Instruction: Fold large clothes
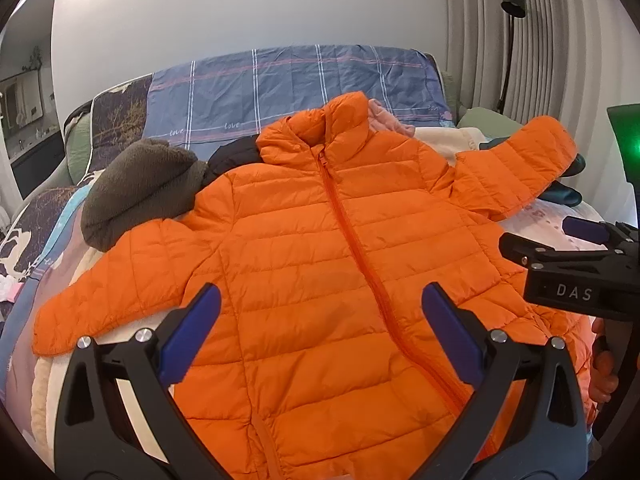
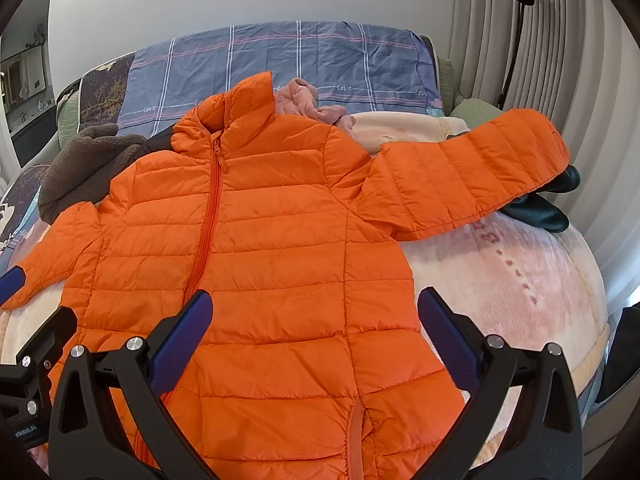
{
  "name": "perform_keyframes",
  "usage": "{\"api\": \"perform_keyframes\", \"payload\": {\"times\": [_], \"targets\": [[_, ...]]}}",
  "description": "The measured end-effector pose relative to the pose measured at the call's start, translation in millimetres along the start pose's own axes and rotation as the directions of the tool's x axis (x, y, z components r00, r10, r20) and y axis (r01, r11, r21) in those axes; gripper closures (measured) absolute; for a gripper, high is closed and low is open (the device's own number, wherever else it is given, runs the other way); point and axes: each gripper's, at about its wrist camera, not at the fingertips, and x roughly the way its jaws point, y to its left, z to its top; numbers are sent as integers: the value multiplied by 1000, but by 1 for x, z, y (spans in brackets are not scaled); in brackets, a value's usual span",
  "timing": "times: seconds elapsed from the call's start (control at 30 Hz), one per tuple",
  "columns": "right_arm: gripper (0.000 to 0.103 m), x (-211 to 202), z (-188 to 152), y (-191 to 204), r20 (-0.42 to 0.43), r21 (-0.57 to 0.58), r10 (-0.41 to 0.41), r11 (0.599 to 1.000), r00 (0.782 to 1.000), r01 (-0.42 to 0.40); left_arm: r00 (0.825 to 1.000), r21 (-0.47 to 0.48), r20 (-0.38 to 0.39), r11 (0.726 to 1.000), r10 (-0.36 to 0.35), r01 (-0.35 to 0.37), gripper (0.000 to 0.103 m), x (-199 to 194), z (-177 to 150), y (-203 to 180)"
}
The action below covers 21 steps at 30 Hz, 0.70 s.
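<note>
An orange puffer jacket (image 1: 320, 264) lies front-up and zipped across the middle of both views, spread on a pale peach blanket (image 2: 520, 280) that covers the bed; its collar points toward the top of the frame, its hem runs off the bottom edge. One sleeve reaches to the lower left of the left wrist view; the other stretches to the upper right, its cuff resting over a dark green item (image 2: 540, 208) (what it is I cannot tell).

The left gripper (image 1: 320, 332) sits at the bottom of its own view with its blue-padded fingers (image 1: 192, 336) spread wide over the lower part of the jacket, holding nothing; the zip runs down between them. The right gripper (image 2: 312, 332) is likewise wide open at the bottom of its view, empty, its fingers framing the jacket's lower panel; it also shows at the right edge of the left wrist view, beside the jacket's side seam.

Behind the collar lie a brown fleece garment (image 1: 136, 188) at the upper left and a pink garment (image 2: 308, 100) just right of the collar; a blue checked sheet (image 1: 296, 84) drapes the back, and a black floor lamp (image 2: 516, 32) stands before the curtains (image 2: 572, 40) at the upper right.
</note>
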Motion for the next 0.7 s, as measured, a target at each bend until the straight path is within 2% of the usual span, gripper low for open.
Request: {"api": "perform_keyframes", "payload": {"times": [0.47,0.6,0.7], "targets": [[1,-4,1,-3,14,3,3,1000,1000,-3,1000,-35,28,999,11,-10,2,-3,-1,6],[1,-5,2,-3,22,9,-3,1000,1000,3,991,-35,135,999,-11,15,2,-13,-2,10],[1,-6,4,-3,33,15,-7,1000,999,6,987,-40,158,999,-6,12,2,-16,0,11]]}}
